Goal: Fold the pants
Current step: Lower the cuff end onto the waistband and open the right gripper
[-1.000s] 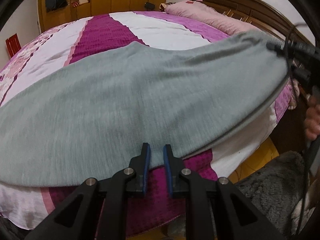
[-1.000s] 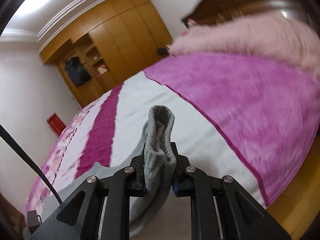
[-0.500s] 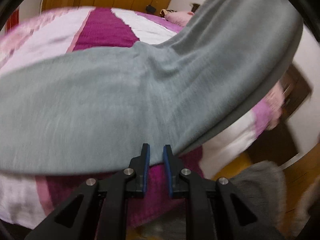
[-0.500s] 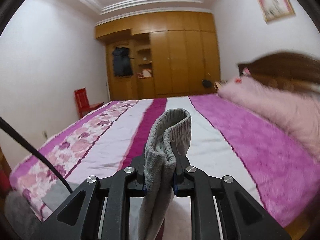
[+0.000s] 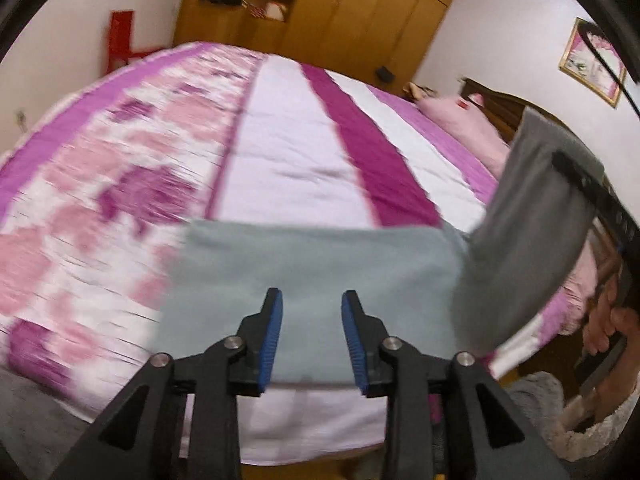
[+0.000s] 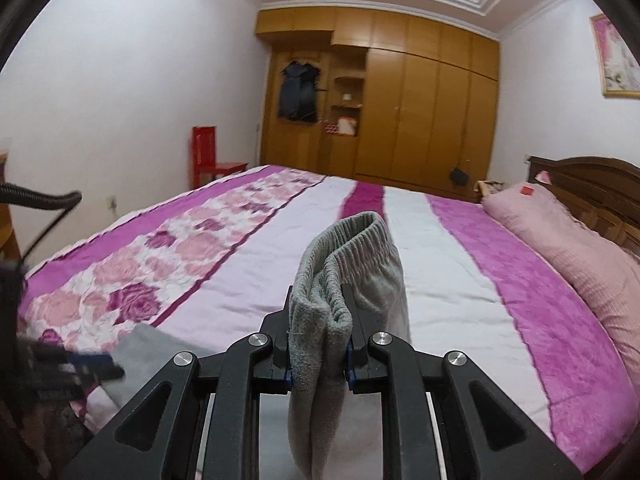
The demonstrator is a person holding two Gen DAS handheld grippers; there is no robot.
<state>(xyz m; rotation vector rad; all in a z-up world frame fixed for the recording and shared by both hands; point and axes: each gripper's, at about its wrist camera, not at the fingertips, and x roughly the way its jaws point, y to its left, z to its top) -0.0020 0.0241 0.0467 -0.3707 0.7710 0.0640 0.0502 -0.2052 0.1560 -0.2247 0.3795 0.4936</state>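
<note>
1. On the bed, at six o'clock in our left view, lie the grey pants: one pair, its flat part spread at the near edge, the rest climbing toward three o'clock.
2. Our right gripper pinches the bunched elastic waistband between narrow jaws, holding it up above the quilt.
3. Our left gripper has its jaws opening; nothing sits between the blue pads, and the cloth lies beyond them, not pressed.
4. A second ago the pants stretched long across the whole left view; now only a short panel shows and the waistband end stands raised at three o'clock. We judge the waist end is being carried over for a lengthwise fold, with the left gripper freed to take a new hold.
5. Around this we count one pink pillow at three o'clock, one red chair at ten, one wooden wardrobe at twelve, one framed picture at two, and one hand on the right handle.
</note>
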